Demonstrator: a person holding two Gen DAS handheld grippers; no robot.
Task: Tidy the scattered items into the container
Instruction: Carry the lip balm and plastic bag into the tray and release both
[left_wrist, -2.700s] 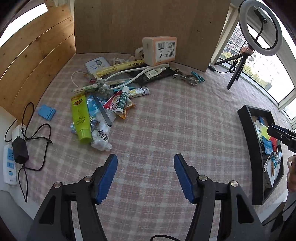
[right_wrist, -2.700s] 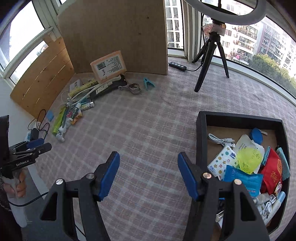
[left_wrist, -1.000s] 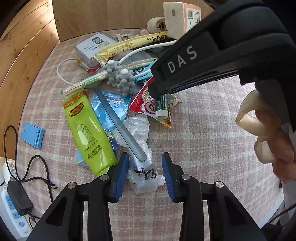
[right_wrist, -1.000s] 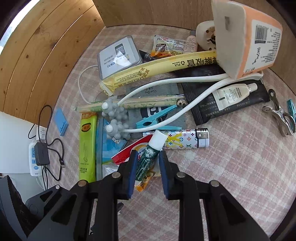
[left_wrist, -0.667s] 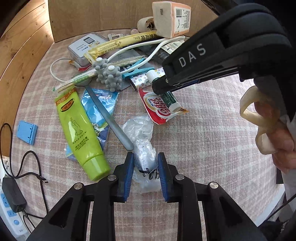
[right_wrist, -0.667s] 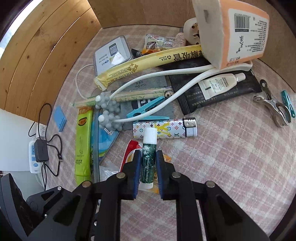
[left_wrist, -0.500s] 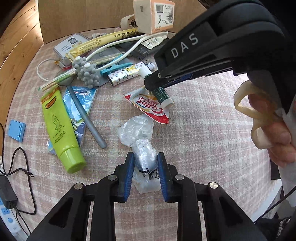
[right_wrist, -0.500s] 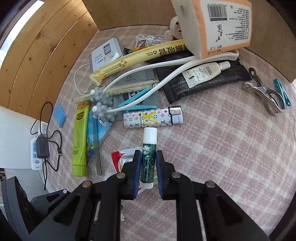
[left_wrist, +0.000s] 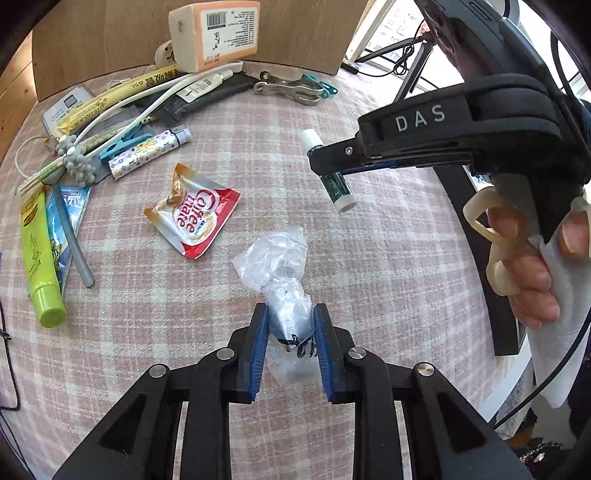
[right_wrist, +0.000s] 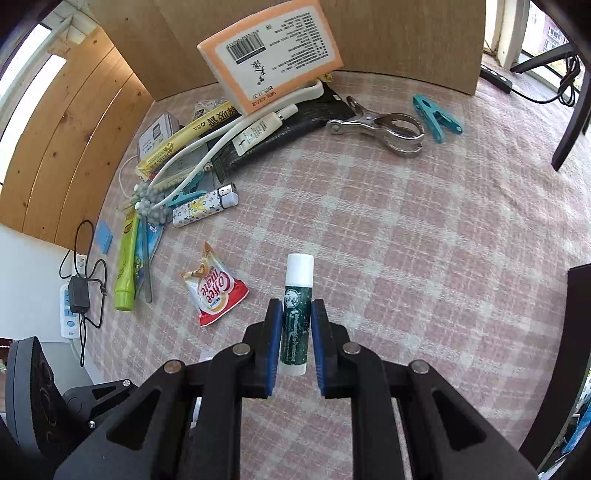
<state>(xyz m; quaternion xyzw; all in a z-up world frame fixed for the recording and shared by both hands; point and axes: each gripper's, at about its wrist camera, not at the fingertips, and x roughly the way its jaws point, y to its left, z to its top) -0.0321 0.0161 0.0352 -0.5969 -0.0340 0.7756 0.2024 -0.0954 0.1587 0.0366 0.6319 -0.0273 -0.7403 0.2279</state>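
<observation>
My left gripper is shut on a crumpled clear plastic bag and holds it above the checked cloth. My right gripper is shut on a dark green stick with a white cap; the stick also shows in the left wrist view, held up to the right of the pile. The black container's wall shows at the right edge of the right wrist view. A red and white coffee sachet lies alone on the cloth.
The pile at the back left holds a green tube, a patterned lighter, a white cable, an orange box, a steel clip and a teal peg. A power strip lies off the table's left edge.
Both grippers closed on their items and lifted them away from the pile toward the right. The coffee sachet, once under the stick, now lies bare on the cloth.
</observation>
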